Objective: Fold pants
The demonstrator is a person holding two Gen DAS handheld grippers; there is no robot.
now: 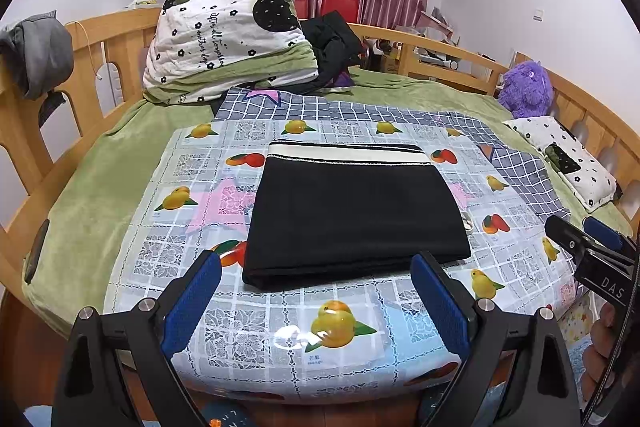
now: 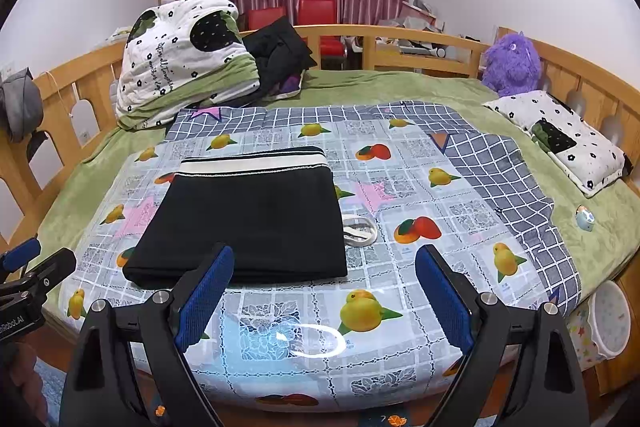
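Left wrist view: black pants (image 1: 356, 215) lie folded into a compact rectangle on the fruit-print plastic cloth (image 1: 344, 323) spread over the bed (image 1: 80, 179), white striped waistband at the far edge, fold edge nearest the camera. Left gripper (image 1: 316, 303) is spread wide and empty, hanging just short of the near edge, touching nothing. Right wrist view: right gripper (image 2: 324, 299) also wide open and empty, offset toward the pants' right corner; a white drawstring loop (image 2: 360, 229) pokes out beside the right edge. Both grippers pulled back off the fabric suggests the fold is judged basically done, or one more halving is left; the slick cloth gives a flat surface so layers stay square. Folded quilt (image 1: 228, 35) sits well apart at the back.
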